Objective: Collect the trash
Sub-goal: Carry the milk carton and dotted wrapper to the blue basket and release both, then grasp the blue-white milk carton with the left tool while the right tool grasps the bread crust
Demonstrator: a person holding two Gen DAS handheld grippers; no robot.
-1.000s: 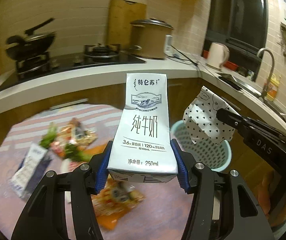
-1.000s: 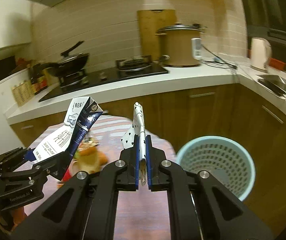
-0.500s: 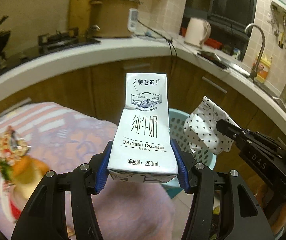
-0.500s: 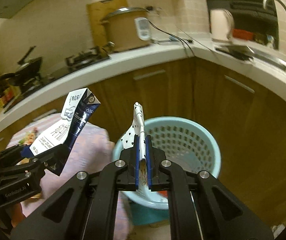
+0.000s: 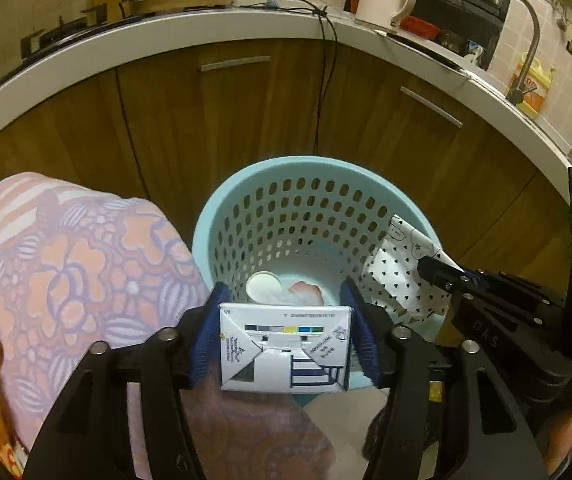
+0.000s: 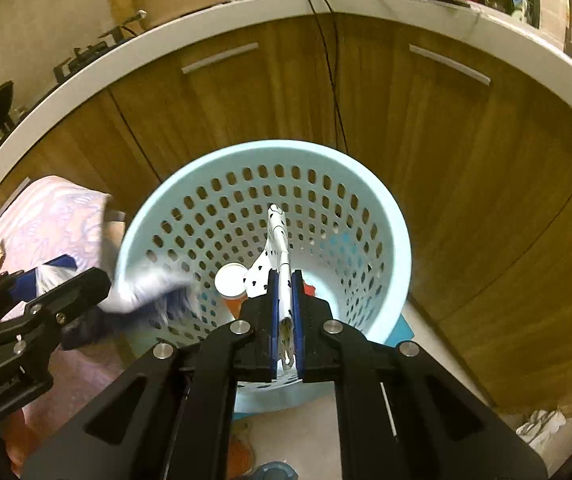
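Trash for this run is a milk carton [image 5: 286,347] and a dotted wrapper [image 6: 276,248], both poised over the pale blue perforated basket [image 5: 222,216], the landmark for everything else. The left gripper [image 5: 286,336] has the carton between its blue pads, tipped so that its folded base faces the camera above the near rim. Its jaws have just been opening; a thin gap seems to show at each side of the carton, so I judge the grip let go and the carton about to fall. In the right wrist view the carton is a white and blue smear at the basket's left rim, too blurred to say whether it has already slipped free. The right gripper [image 6: 284,312] is clenched on the wrapper, pinching it edge-on, with the loose end hanging over the basket's middle; holding it there lets it drop clear of the wall. At the basket's bottom lie a white round lid-like thing [image 5: 262,286] and something red and white, partly hidden by the carton and fingers. A flowered tablecloth [image 5: 78,264] lies left of the basket, wooden cupboards [image 5: 226,112] behind it. The wrapper's lower end is lost between the pads.
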